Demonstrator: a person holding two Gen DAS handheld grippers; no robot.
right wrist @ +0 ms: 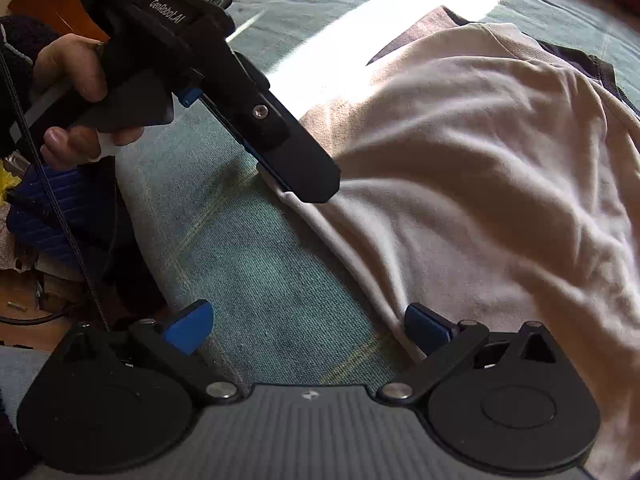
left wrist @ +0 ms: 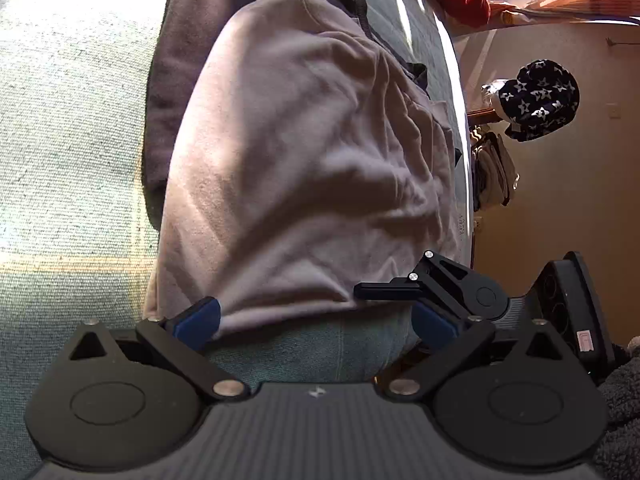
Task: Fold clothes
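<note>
- A pale pink garment (left wrist: 304,168) lies spread and wrinkled on the green woven bedcover (left wrist: 72,160), partly over a dark garment (left wrist: 168,92) beneath it.
- My left gripper (left wrist: 316,322) is open, its blue pads wide apart at the pink garment's near hem; the left pad (left wrist: 198,322) touches the hem's corner.
- Seen from my right wrist, that left gripper (right wrist: 316,188) looks closed flat on the hem's corner, held by my left hand (right wrist: 76,92); the two views disagree.
- My right gripper (right wrist: 310,330) is open, its right pad (right wrist: 424,330) against the hem's folded edge, its left pad (right wrist: 188,328) over bare bedcover.
- A star-patterned dark cloth (left wrist: 540,98) hangs well apart, near the wall.
</note>
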